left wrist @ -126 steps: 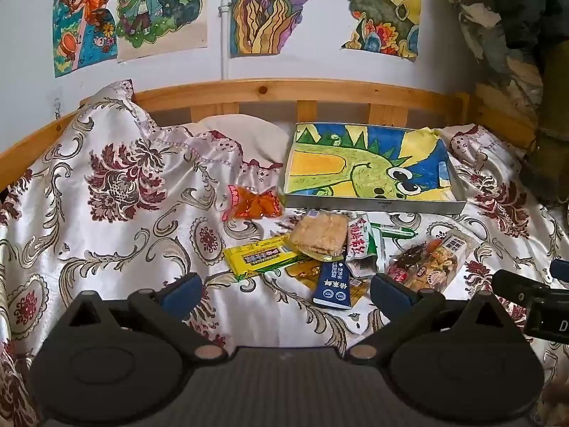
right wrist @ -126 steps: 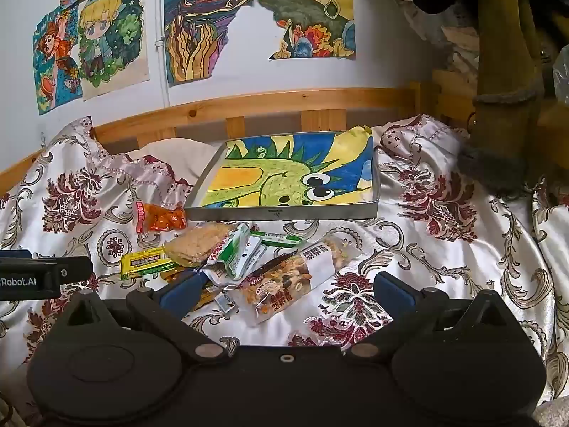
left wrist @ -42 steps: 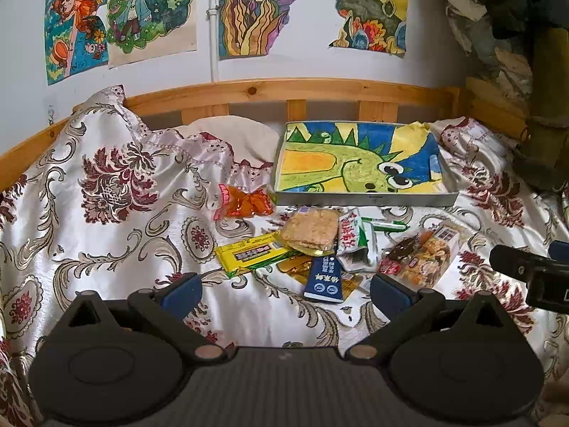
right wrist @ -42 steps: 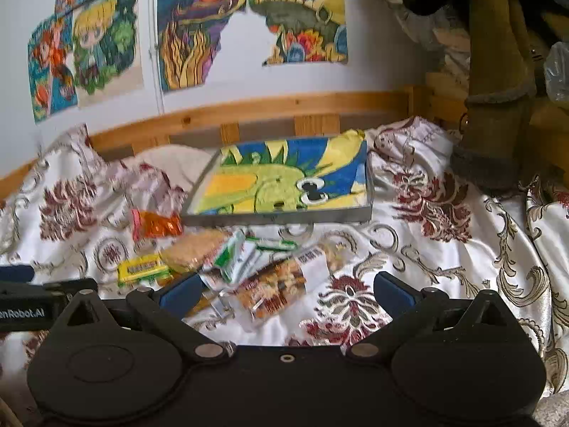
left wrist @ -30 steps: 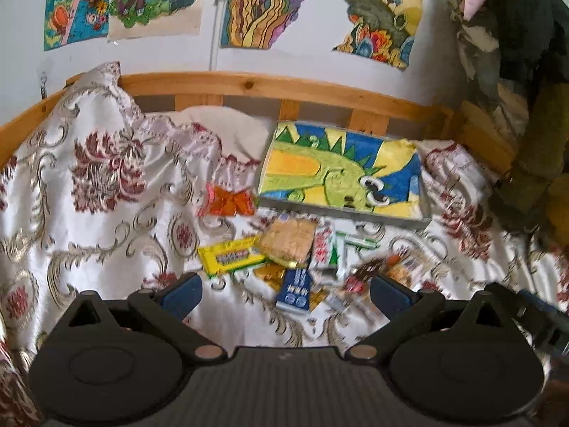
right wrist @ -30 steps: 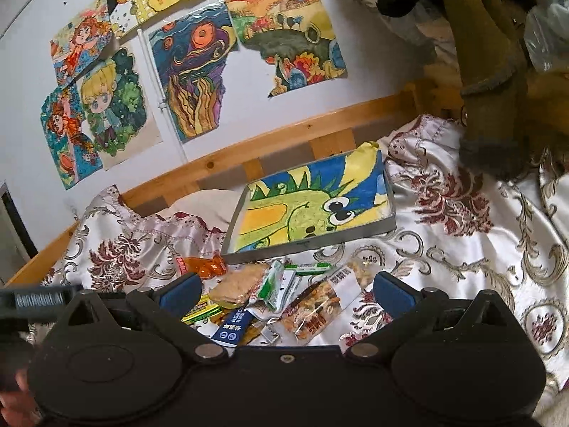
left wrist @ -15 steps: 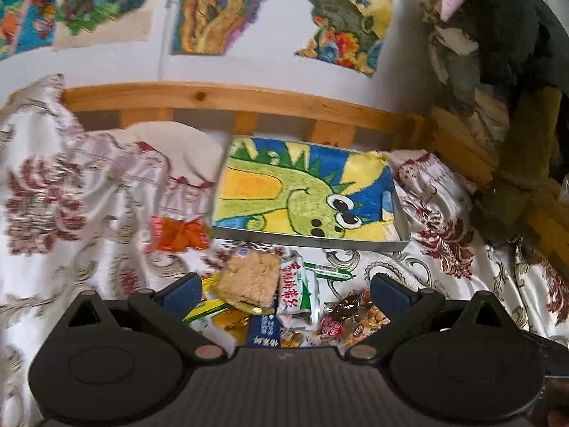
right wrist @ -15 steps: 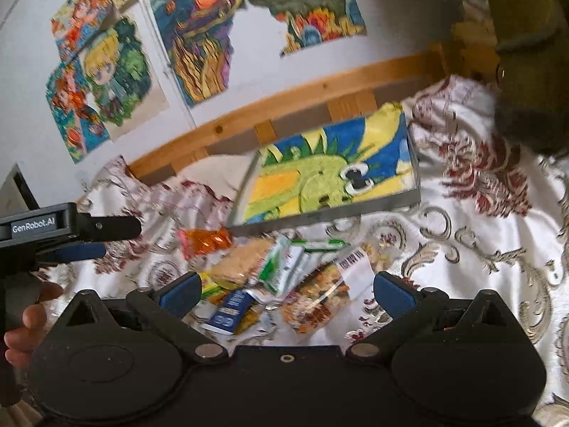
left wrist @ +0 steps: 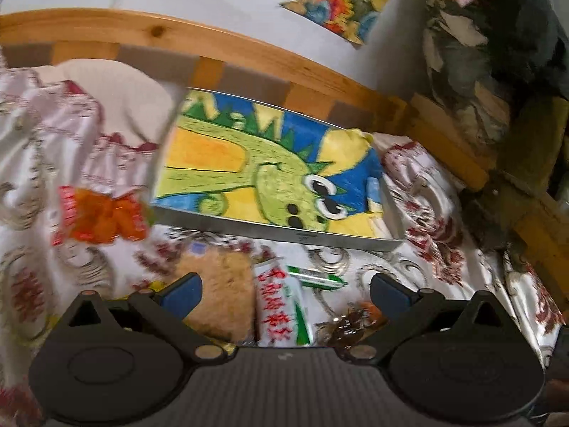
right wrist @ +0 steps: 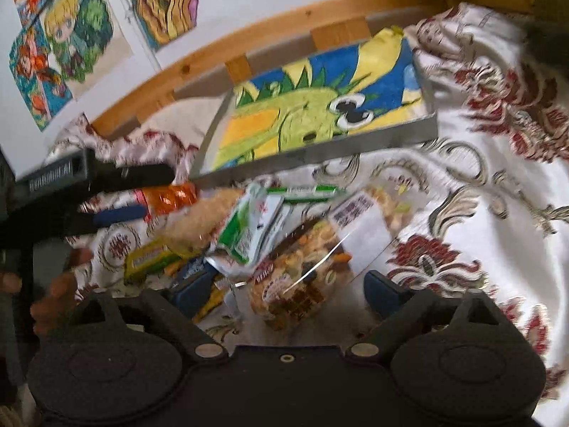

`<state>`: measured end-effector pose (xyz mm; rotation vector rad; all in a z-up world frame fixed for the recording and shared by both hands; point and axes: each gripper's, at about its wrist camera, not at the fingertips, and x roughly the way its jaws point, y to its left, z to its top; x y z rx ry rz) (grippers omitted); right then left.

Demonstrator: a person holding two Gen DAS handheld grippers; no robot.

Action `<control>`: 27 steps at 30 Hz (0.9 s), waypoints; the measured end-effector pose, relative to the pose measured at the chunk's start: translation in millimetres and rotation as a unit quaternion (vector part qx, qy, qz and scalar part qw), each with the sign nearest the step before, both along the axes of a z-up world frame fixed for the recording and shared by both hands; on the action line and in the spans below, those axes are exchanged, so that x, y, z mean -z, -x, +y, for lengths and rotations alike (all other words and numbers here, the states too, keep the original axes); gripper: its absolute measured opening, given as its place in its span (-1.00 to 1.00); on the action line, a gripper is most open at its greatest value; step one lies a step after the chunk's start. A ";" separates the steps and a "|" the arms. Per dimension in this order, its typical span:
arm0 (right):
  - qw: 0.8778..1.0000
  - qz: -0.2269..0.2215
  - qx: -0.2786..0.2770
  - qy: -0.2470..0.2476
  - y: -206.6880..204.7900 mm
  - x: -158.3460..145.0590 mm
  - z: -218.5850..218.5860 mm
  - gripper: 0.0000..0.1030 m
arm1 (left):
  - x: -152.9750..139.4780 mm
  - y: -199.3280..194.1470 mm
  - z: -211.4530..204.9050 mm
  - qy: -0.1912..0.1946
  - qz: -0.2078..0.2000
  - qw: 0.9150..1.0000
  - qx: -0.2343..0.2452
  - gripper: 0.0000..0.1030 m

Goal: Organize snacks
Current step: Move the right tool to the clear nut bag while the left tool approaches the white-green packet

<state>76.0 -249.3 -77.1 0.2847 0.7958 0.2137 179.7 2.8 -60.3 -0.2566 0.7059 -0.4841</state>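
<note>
Both your left claw (left wrist: 284, 290) and right claw (right wrist: 281, 290) gape empty over crinkly snack packets (right wrist: 249, 227) on the glossy floral bedspread (right wrist: 480, 213).

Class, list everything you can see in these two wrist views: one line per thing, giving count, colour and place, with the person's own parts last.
Tray: one, grey, dinosaur drawing inside, by the headboard.
Orange snack bag: one, left of tray.
Cracker pack: one, tan, in front of tray.
White-green packet: one, red lettering, beside cracker pack.
Green stick: one, behind packet.
Mixed-snack bag: one, clear, between right claw fingers.
Yellow bar: one, pile's left.
Bedspread: one, white, red floral.
Headboard: one, wood.
Wall drawings: several.
Left claw: open.
Right claw: open.
</note>
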 end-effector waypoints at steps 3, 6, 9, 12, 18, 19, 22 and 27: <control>1.000 -0.001 0.001 0.013 -4.7 6.7 6.3 0.76 | 3.3 -8.6 -9.3 0.002 -0.004 0.999 0.036 0.99; 1.000 -0.004 0.008 0.014 -8.3 11.1 6.9 0.76 | 7.9 -14.5 -21.0 0.004 0.005 0.998 0.067 0.99; 1.000 -0.007 0.012 0.018 -9.9 13.9 7.4 0.76 | 16.5 -21.6 -31.8 -0.002 0.033 0.996 0.085 0.97; 0.999 -0.010 0.013 0.029 -11.3 15.0 9.8 0.74 | 25.8 -27.0 -35.3 -0.007 0.067 0.994 0.082 0.91; 0.998 -0.011 0.020 0.051 -9.7 15.0 12.8 0.56 | 32.3 -37.0 -30.5 0.017 0.112 0.992 0.058 0.71; 0.998 -0.011 0.022 0.052 -9.1 15.0 12.7 0.53 | 34.2 -40.5 -30.6 0.020 0.126 0.990 0.055 0.66; 0.998 -0.012 0.027 0.052 -8.5 14.1 11.6 0.47 | 38.1 -43.4 -33.4 0.014 0.149 0.988 0.043 0.65; 0.998 -0.012 0.033 0.045 -9.2 13.6 8.9 0.47 | 43.4 -47.0 -39.7 -0.003 0.148 0.988 0.033 0.63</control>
